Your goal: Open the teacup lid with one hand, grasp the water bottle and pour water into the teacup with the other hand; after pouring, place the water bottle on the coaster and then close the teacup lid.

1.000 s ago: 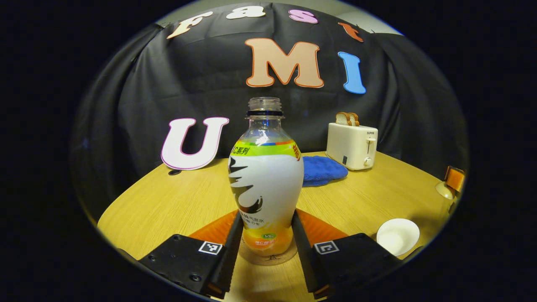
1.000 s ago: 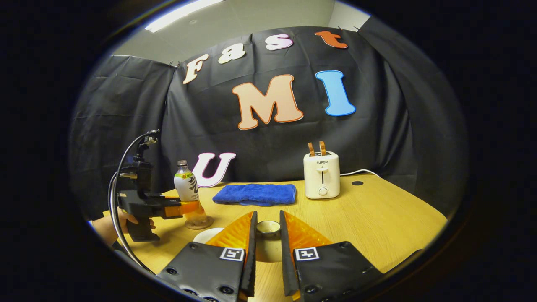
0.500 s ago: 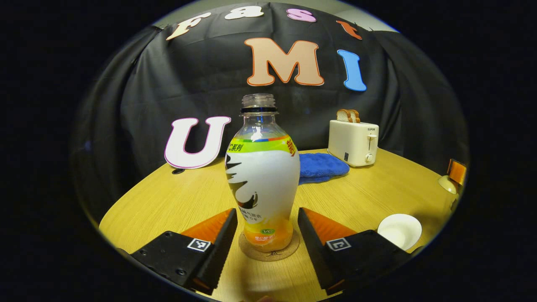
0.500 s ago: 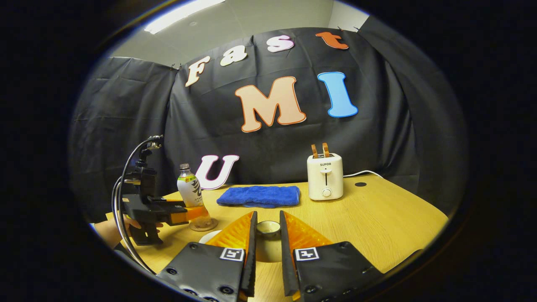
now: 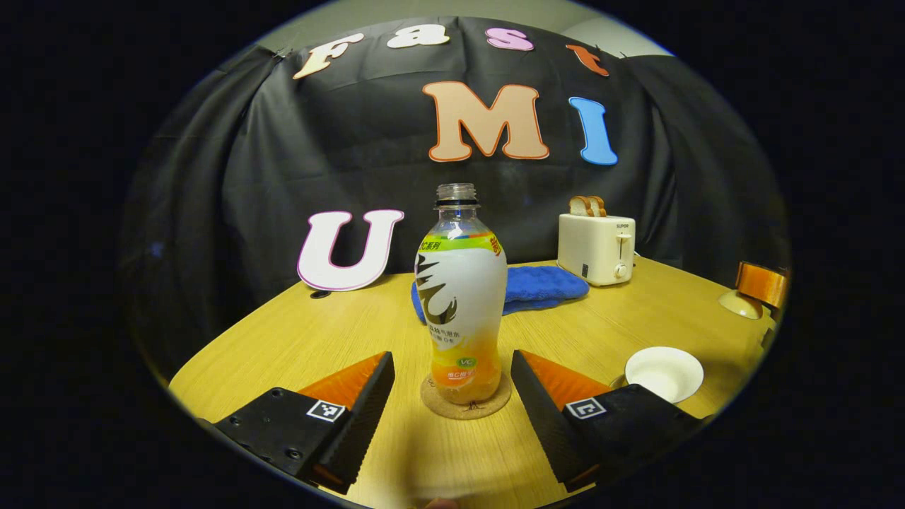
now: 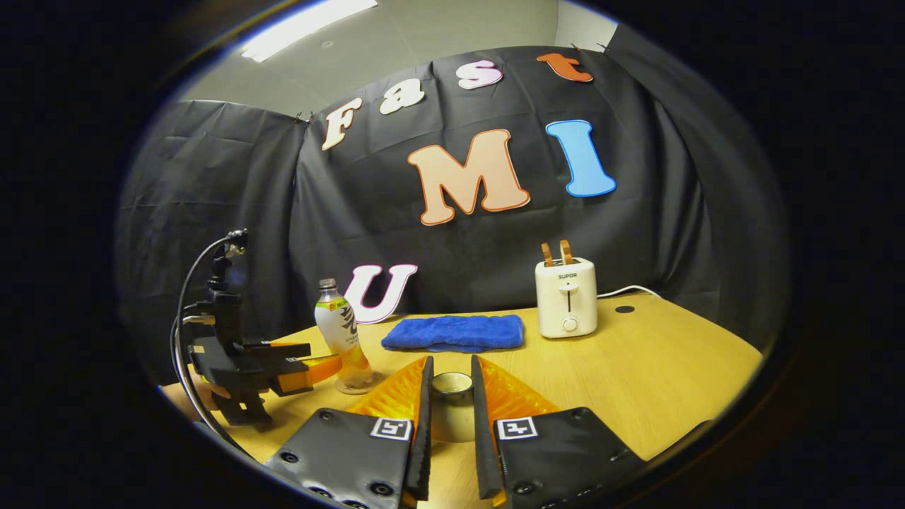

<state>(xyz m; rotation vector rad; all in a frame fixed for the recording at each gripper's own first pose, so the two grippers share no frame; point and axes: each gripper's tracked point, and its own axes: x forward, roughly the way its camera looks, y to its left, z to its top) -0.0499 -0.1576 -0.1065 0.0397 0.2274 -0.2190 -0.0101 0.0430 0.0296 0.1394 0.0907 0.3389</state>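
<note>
The water bottle stands upright and uncapped on the round cork coaster. My left gripper is open just short of it, a finger on either side, neither touching. The right gripper view has the bottle, the coaster and my left gripper at the left. The white teacup sits open on the table at the right. My right gripper is shut on the cream teacup lid. The left gripper view catches that lid at its far right edge, off the cup.
A cream toaster with two bread slices stands at the back right of the wooden table. A folded blue towel lies beside it, behind the bottle. A hand holds the left gripper near the table's left edge.
My left gripper has let go of the bottle, opened wide and drawn back; the bottle stays on the coaster. The right gripper keeps the lid.
</note>
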